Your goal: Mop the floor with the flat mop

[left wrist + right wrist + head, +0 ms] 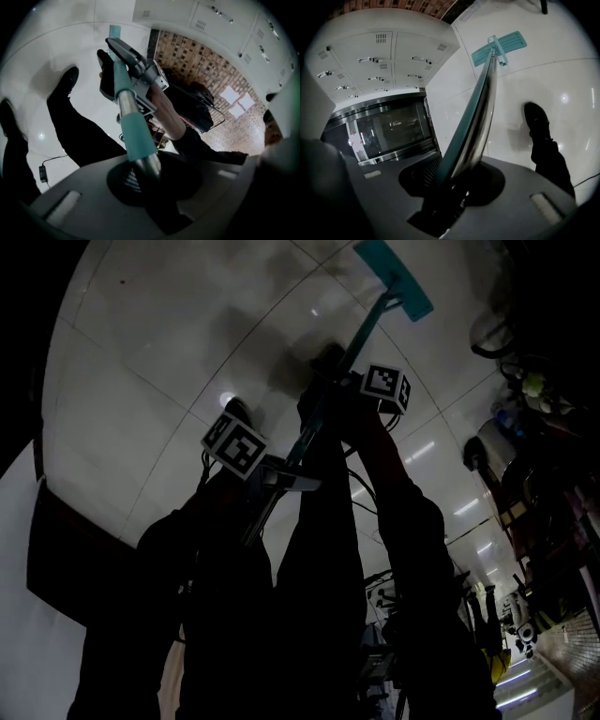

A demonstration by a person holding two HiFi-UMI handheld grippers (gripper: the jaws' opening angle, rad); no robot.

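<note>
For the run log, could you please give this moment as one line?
left gripper: shut on pole | right gripper: shut on pole, nearer mop head | mop head: flat on floor

1. Glossy white tile floor [169,343] w/ bright light glints [565,98].
2. White lockers [379,51] line one wall; patterned brick wall [201,65] opp. side.
3. Dark glass-fronted steel unit [389,126], poss. an appliance, adj. to lockers.
</note>
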